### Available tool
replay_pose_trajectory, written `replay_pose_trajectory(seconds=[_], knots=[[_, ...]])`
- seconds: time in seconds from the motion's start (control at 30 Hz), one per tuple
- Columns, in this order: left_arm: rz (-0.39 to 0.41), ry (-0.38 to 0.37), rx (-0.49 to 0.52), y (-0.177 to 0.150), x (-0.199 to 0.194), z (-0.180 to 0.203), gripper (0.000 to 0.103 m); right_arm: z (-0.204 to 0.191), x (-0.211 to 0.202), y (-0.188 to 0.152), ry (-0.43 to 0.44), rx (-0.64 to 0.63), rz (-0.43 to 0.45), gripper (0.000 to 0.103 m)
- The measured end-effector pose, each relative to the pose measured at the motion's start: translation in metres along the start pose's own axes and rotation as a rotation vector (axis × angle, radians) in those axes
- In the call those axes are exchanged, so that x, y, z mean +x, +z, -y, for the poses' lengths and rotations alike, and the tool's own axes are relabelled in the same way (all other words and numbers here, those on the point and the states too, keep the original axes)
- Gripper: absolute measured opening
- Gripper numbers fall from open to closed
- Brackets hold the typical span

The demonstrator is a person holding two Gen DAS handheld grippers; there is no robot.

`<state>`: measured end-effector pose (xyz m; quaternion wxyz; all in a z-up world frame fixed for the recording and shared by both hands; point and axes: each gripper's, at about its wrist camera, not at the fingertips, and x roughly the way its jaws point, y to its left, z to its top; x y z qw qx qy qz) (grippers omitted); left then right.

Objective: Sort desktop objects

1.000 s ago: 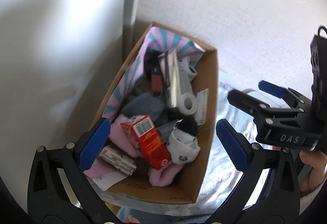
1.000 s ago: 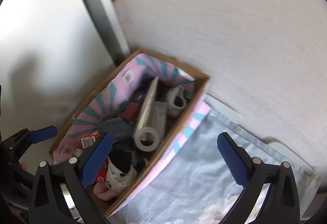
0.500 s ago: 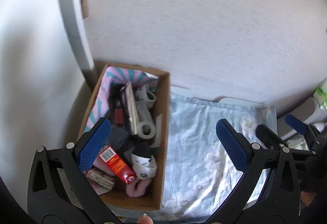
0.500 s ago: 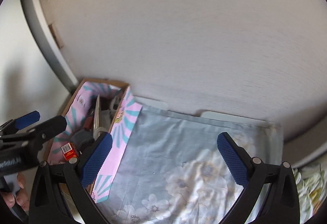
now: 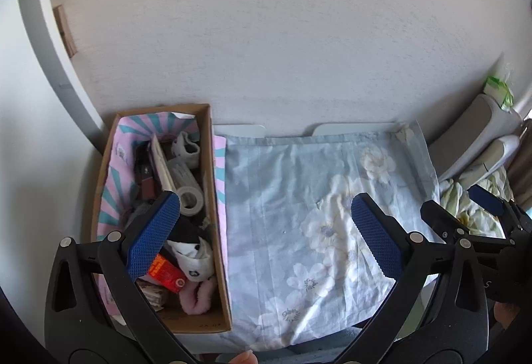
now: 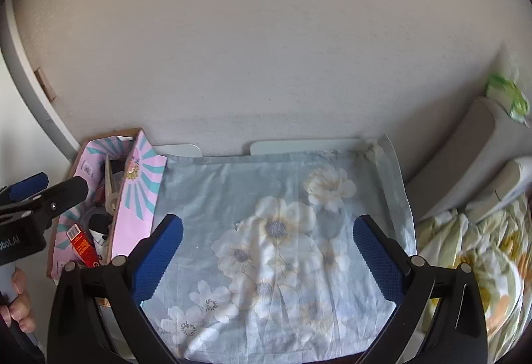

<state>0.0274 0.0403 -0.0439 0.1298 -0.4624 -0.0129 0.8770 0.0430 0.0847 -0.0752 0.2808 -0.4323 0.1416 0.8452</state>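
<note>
A cardboard box lined with pink and teal paper stands at the left of a small table, against the wall. It holds a white tape roll, a red packet, black-and-white socks, a pink sock and other items. The box also shows in the right wrist view. My left gripper is open and empty, raised above the box's right side and the cloth. My right gripper is open and empty above the floral cloth.
The light blue floral cloth covers the table top. A white wall stands right behind the table. Grey cushions and a floral bedsheet lie to the right. A green packet sits on the upper cushion.
Both grippers have pulled back and up from the box and swung right. The view now takes in the whole table instead of only the box. Both stayed open.
</note>
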Motion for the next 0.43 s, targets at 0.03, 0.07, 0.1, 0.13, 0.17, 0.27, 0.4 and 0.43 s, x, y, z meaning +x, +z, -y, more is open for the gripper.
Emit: replay_pose_trajectory(seconds=[0.03, 0.07, 0.1, 0.13, 0.17, 0.27, 0.4, 0.43], knots=[[-0.008, -0.007, 0.003, -0.0009, 0.0015, 0.0024, 0.103, 0.0029, 0.0003, -0.0034, -0.004, 0.015, -0.002, 0.102], [-0.015, -0.011, 0.006, -0.0013, 0.0033, 0.0037, 0.103, 0.0031, 0.0007, -0.0053, -0.006, 0.018, -0.007, 0.102], [-0.023, -0.011, 0.012, -0.0020, 0.0045, 0.0061, 0.103, 0.0033, 0.0014, -0.0066, -0.009, 0.019, -0.012, 0.102], [-0.025, -0.010, 0.014, -0.0024, 0.0055, 0.0072, 0.103, 0.0032, 0.0019, -0.0070, -0.010, 0.018, -0.015, 0.102], [-0.025, -0.009, 0.015, -0.0027, 0.0073, 0.0076, 0.103, 0.0030, 0.0025, -0.0074, -0.008, 0.016, -0.017, 0.102], [-0.021, 0.000, 0.016, -0.0032, 0.0076, 0.0083, 0.103, 0.0025, 0.0033, -0.0072, -0.001, 0.008, -0.022, 0.102], [-0.003, 0.017, 0.013, -0.0014, 0.0059, 0.0070, 0.103, 0.0029, 0.0076, -0.0096, 0.017, 0.015, -0.036, 0.102], [-0.012, 0.019, 0.014, -0.0005, 0.0081, 0.0070, 0.103, 0.0032, 0.0085, -0.0101, 0.019, 0.016, -0.040, 0.102]])
